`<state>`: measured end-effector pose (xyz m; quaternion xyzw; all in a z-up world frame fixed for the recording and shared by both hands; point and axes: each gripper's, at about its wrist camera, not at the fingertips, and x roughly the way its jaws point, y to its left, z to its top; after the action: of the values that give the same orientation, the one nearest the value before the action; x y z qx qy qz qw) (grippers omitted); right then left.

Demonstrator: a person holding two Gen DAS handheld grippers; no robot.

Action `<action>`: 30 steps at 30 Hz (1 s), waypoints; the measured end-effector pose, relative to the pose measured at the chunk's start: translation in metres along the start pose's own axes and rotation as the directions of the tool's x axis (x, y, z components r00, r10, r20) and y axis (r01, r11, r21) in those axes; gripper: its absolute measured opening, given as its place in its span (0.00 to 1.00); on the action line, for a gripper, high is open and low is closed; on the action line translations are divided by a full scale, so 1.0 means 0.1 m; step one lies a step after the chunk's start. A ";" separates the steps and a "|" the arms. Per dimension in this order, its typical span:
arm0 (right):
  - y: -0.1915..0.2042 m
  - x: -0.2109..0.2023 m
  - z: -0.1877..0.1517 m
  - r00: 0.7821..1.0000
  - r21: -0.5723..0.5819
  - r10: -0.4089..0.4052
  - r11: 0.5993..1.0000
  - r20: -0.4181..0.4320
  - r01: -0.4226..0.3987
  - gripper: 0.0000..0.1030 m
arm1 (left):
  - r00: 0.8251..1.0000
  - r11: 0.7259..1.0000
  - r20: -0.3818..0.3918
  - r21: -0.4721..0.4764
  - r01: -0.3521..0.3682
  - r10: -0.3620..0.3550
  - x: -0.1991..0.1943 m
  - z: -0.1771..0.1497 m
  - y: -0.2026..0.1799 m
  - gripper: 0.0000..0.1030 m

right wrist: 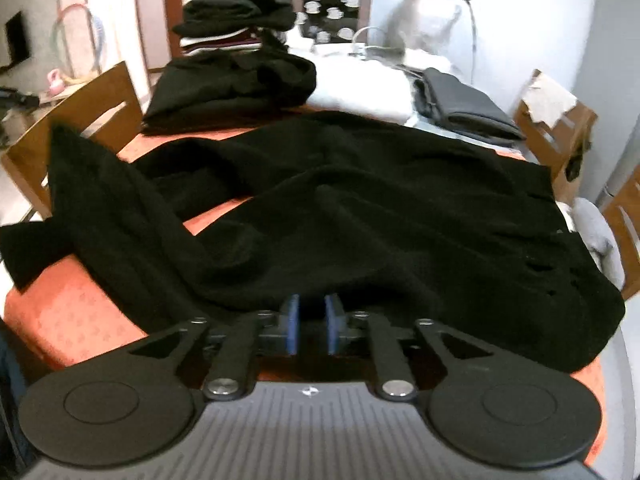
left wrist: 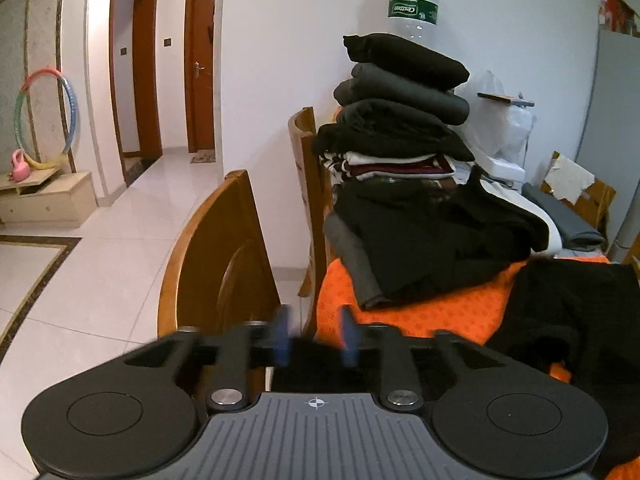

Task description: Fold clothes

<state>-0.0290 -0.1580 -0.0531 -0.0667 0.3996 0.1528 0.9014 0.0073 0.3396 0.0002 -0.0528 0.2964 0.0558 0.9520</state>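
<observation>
A large black garment (right wrist: pixel 360 200) lies rumpled and spread over the orange tablecloth (right wrist: pixel 68 312); one sleeve trails toward the table's left edge. My right gripper (right wrist: pixel 312 322) sits at the garment's near hem, its blue pads (right wrist: pixel 292 324) apart, with dark cloth just beyond the gap and nothing pinched. My left gripper (left wrist: pixel 314 334) hovers at the table's left corner beside the same black garment (left wrist: pixel 580 312), its blurred blue pads (left wrist: pixel 280 332) apart with nothing between them. A tall stack of folded clothes (left wrist: pixel 400 120) stands at the back.
Wooden chairs (left wrist: pixel 224 264) line the table's left side, another chair (right wrist: pixel 624 232) the right. A water bottle (left wrist: pixel 412 4) tops the stack. Behind the garment lie a loose black pile (right wrist: pixel 240 84), a white cloth (right wrist: pixel 360 88), a folded grey piece (right wrist: pixel 460 108) and a cardboard box (right wrist: pixel 556 128).
</observation>
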 end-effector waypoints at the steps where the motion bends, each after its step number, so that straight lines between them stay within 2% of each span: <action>1: 0.01 0.00 0.00 1.000 0.008 -0.008 1.000 0.009 0.008 0.39 | 1.000 1.000 0.002 0.004 0.010 -0.010 -0.02 -0.02 0.01 0.48; 5: 0.07 -0.01 -0.01 0.999 0.020 -0.024 1.000 0.021 0.024 0.60 | 0.999 0.999 -0.008 0.009 0.053 -0.053 -0.08 -0.15 0.04 0.55; 11: 0.15 -0.09 -0.07 0.998 0.076 -0.051 0.996 0.027 0.048 0.70 | 0.993 0.993 -0.060 0.049 0.106 -0.103 -0.12 -0.37 -0.03 0.56; 15: 0.23 -0.17 -0.08 0.996 0.104 -0.079 0.992 0.047 0.074 0.83 | 0.989 0.990 -0.083 0.065 0.127 -0.121 -0.20 -0.49 -0.06 0.57; 20: 0.40 -0.27 -0.10 0.991 0.120 -0.075 0.991 0.107 0.062 0.86 | 0.992 0.991 -0.085 0.085 0.104 -0.097 -0.33 -0.52 -0.08 0.59; 22: 0.48 -0.30 -0.10 0.989 0.144 -0.064 0.989 0.133 0.044 0.86 | 0.993 0.991 -0.070 0.081 0.103 -0.098 -0.38 -0.48 -0.07 0.64; 27: 0.82 -0.39 -0.12 0.977 0.211 -0.104 0.975 0.186 0.064 0.91 | 0.986 0.978 -0.027 0.128 0.166 -0.164 -0.41 -0.39 0.02 0.72; 30: 1.11 -0.42 -0.13 0.968 0.246 -0.133 0.966 0.212 0.078 0.91 | 0.971 0.956 -0.014 0.172 0.236 -0.237 -0.34 -0.32 0.10 0.75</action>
<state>-0.1009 -0.0656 -0.0304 0.0373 0.3052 0.0624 0.9495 -0.0401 0.3430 -0.0073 -0.0051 0.2884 -0.0843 0.9538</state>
